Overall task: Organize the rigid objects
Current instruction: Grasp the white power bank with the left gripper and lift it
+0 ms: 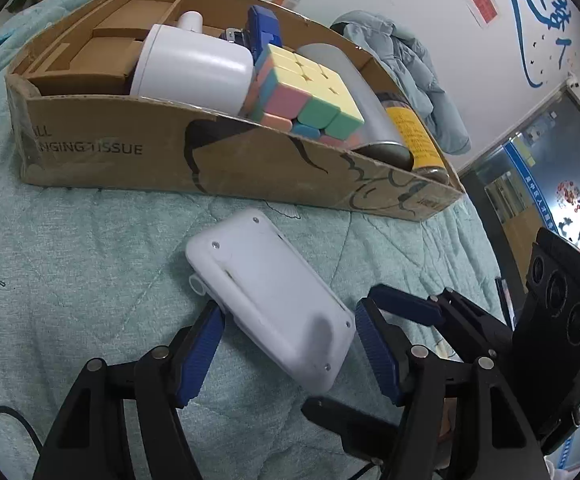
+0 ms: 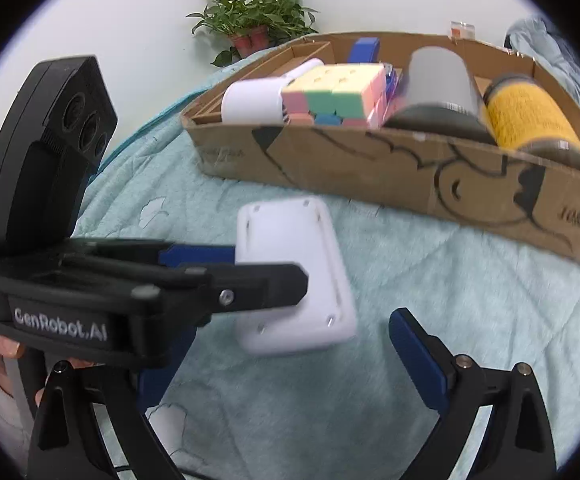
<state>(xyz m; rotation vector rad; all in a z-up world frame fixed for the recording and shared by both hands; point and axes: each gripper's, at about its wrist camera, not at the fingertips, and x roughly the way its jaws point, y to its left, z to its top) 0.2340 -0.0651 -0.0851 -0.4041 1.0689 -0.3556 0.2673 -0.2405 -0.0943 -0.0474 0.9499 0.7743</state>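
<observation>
A flat white plastic device (image 1: 274, 300) lies back-up on the teal quilt, also in the right wrist view (image 2: 293, 268). My left gripper (image 1: 290, 320) is open with its blue pads either side of the device, close to its edges; I cannot tell if they touch. In the right wrist view the left gripper (image 2: 226, 272) reaches in from the left over the device. My right gripper (image 2: 290, 356) is open and empty, just short of the device. Behind stands a cardboard tray (image 1: 162, 152) holding a pastel puzzle cube (image 1: 305, 96), a white cylinder (image 1: 194, 66), a grey can (image 1: 353, 92) and a yellow-labelled jar (image 1: 413, 132).
The teal quilt (image 1: 70, 248) covers the surface. Small cardboard boxes (image 1: 102, 52) and a blue block (image 1: 264, 28) sit at the tray's far end. A light blue jacket (image 1: 409, 60) lies behind the tray. Potted plants (image 2: 254, 16) stand by the wall.
</observation>
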